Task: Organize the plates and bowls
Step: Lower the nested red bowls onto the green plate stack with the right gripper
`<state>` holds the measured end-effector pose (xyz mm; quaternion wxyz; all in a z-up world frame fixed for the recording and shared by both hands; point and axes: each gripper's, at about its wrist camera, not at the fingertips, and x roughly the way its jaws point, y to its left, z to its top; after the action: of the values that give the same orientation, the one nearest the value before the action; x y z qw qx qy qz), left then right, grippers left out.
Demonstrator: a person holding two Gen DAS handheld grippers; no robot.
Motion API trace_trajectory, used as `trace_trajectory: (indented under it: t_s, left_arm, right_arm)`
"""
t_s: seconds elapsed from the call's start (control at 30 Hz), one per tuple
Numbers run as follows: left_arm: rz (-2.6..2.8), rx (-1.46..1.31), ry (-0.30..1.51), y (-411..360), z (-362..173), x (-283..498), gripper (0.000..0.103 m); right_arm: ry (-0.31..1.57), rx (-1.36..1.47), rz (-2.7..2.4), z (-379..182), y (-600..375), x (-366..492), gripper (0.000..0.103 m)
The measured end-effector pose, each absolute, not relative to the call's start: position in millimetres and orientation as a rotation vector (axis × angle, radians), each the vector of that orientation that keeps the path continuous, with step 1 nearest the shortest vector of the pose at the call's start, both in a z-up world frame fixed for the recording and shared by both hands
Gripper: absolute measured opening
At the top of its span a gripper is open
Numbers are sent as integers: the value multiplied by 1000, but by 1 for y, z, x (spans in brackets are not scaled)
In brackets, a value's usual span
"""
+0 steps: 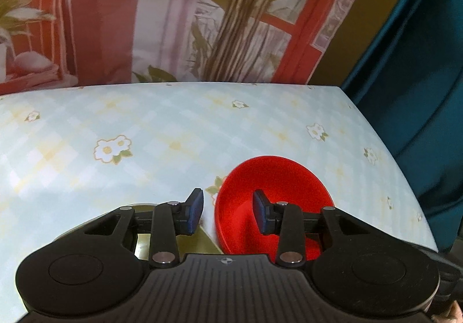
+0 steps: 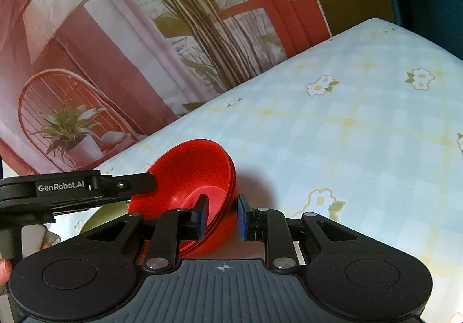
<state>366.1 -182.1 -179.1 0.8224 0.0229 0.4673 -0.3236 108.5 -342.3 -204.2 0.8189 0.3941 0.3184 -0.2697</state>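
Worktop (image 1: 173,126): pale blue check cloth printed with white flowers, set against a backdrop (image 1: 115,19) showing a red window frame and plants; dark teal curtain (image 1: 419,77) at 3 o'clock. Left gripper (image 1: 228,211) released, its fingers straddling the near rim of the stacked red bowls (image 1: 277,178). A green plate (image 1: 185,242) lies beneath at 7 o'clock. Right gripper (image 2: 222,214) released, straddling the bowls' right-hand wall.

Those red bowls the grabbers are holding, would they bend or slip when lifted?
The red bowls look like thin glossy plastic, so probably light and slightly flexible. Their smooth rim straddled by the right gripper might slip. Several seem nested, so they may shift apart.
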Motion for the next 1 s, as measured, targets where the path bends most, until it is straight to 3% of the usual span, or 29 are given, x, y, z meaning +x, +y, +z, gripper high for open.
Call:
trace_trajectory:
  t_s: [0.23,0.27,0.33,0.37,1.0]
  left_arm:
    - [-700,67,1001,-187,-181,362,36]
    - [-699,76,997,-187,-181,361,34]
    - [-678,107,979,-188,-181,360,19]
    - [-669,115,976,-188,-181,360,18]
    - [-705,109,930,-189,-163,338,18]
  right_arm:
    - [674,852,-588,-205,-342,109,20]
    - [669,867,-590,-206,-343,108,21]
    - [657,893,-594,-208,-344,105,21]
    - [655,898,-595,-208,-344,105,20]
    - [573,911,-650,-195,-349,82,14]
